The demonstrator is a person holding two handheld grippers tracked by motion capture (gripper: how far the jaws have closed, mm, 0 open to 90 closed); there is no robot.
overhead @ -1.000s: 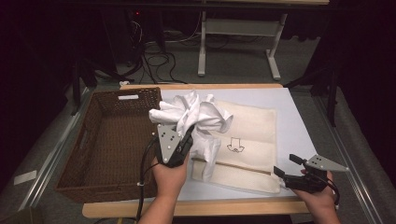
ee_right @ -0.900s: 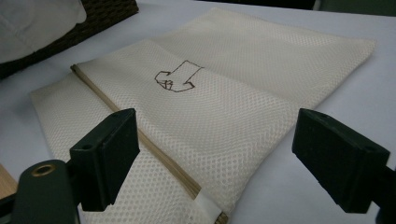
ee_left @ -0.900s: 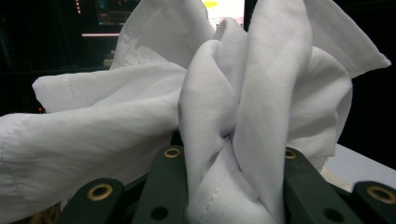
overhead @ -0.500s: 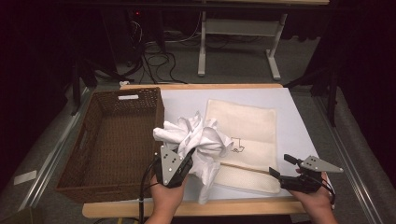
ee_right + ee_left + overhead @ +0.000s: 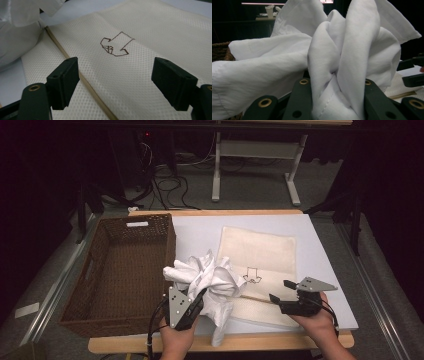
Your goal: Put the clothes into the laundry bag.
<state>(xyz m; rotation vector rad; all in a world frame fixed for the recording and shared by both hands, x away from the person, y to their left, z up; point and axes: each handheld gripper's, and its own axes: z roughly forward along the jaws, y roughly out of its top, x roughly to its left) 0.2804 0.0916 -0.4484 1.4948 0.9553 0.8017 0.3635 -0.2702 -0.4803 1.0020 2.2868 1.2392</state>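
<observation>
A crumpled white cloth [image 5: 210,280] is bunched near the table's front, right of the basket, partly over the cream bag. My left gripper [image 5: 196,301] is shut on the white cloth [image 5: 342,62], whose folds rise between its jaws in the left gripper view. A flat cream mesh bag [image 5: 260,265] with a brown arrow drawing [image 5: 116,46] lies on the table. My right gripper [image 5: 281,296] stands open just above the bag's front right part, nothing between its fingers; in the right gripper view the gripper [image 5: 125,75] straddles the cream bag [image 5: 150,32].
A brown wicker basket [image 5: 100,270] stands at the table's left, its inside bare. The pale blue table top [image 5: 195,235] shows behind the cloth and right of the bag. Dark floor, cables and a white desk frame [image 5: 250,165] lie beyond.
The left gripper has drawn the white cloth back toward the table's front edge. The right gripper has shifted slightly left and forward over the bag, still open.
</observation>
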